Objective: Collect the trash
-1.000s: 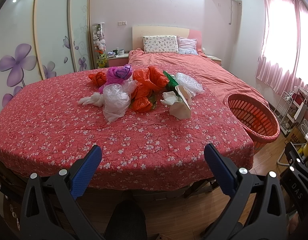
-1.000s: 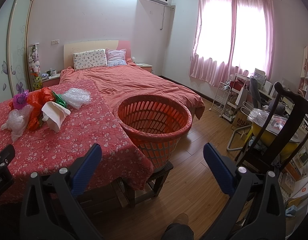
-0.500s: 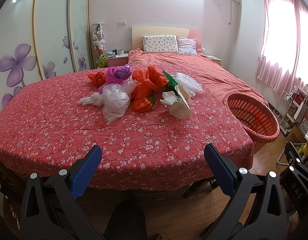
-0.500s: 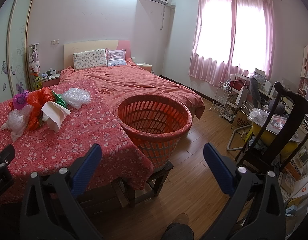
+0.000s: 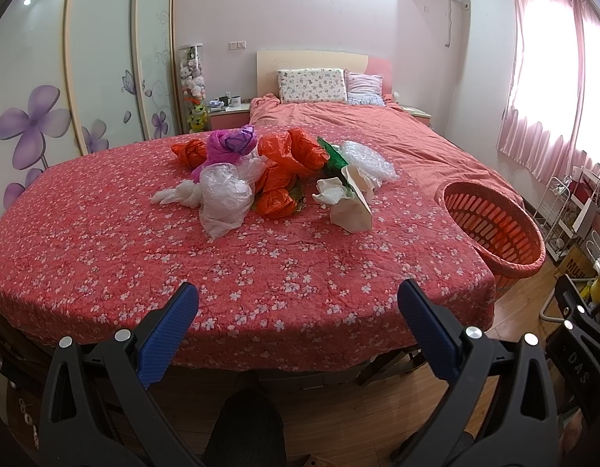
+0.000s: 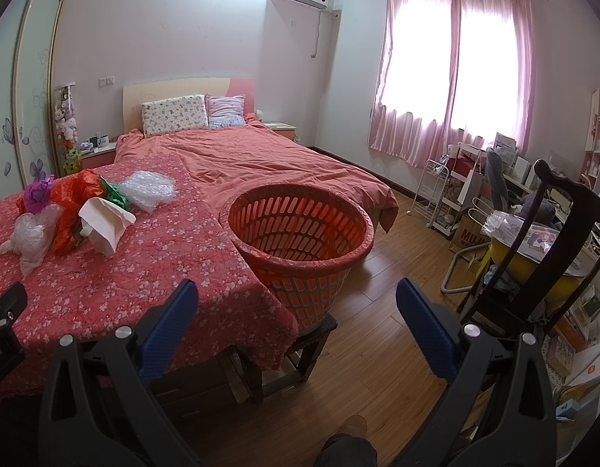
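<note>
Trash pile (image 5: 276, 179) sits mid-table on the red flowery cloth (image 5: 261, 264): crinkly orange bags (image 5: 292, 155), 1 purple bag (image 5: 231, 144), 1 clear puffy bag (image 5: 224, 198), 1 bubble wrap (image 5: 368, 159), 1 white paper bag (image 5: 352, 210), green bit (image 5: 333, 155). 1 round orange basket (image 6: 300, 229) w/ slots stands beside the table edge, on a stool. Left gripper (image 5: 298, 307) & right gripper (image 6: 298, 307): both wide apart, holding nothing.

Legible text: "MUJI", partly cut off, on the brown paper bag (image 6: 469, 229) beside the white wire rack (image 6: 436, 190); "DAS" on the black device (image 5: 584, 366) at right of the left wrist view.
</note>
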`<state>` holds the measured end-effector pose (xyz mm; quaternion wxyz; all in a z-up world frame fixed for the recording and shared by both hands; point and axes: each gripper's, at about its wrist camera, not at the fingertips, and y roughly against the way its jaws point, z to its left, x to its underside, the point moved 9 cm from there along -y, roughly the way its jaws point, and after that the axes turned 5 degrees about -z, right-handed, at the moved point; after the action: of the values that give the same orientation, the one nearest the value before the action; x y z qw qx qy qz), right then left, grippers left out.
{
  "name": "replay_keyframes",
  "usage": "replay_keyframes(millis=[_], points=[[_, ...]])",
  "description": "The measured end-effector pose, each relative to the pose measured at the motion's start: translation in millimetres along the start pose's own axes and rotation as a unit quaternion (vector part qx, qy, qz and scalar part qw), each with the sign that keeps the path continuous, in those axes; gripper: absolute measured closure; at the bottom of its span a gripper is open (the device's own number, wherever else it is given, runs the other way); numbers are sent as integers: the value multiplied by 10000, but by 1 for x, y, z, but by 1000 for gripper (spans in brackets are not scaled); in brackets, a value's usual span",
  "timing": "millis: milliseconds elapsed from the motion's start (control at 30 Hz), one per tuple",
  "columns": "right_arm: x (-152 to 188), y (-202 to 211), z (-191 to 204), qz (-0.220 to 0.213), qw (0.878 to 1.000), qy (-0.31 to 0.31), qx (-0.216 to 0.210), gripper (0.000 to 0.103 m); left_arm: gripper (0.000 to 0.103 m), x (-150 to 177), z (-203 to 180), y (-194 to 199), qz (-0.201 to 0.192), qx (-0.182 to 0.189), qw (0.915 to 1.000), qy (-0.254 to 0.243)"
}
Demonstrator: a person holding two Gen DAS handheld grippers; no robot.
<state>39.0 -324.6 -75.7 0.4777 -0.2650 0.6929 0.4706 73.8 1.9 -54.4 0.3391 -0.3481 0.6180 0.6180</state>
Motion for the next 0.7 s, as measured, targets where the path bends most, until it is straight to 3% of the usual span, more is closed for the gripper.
replay_keyframes(millis=[167, 333, 700], points=[[-5, -8, 6, -24, 10000, 35, -64, 4, 2, 0, 2, -1, 37, -52, 10000, 11], [-17, -30, 38, -8, 9993, 118, -350, 4, 2, 4, 22, -29, 273, -123, 9994, 195], [-32, -68, 146, 317, 9835, 200, -1773, 4, 2, -5, 91, -71, 535, -458, 9949, 717]])
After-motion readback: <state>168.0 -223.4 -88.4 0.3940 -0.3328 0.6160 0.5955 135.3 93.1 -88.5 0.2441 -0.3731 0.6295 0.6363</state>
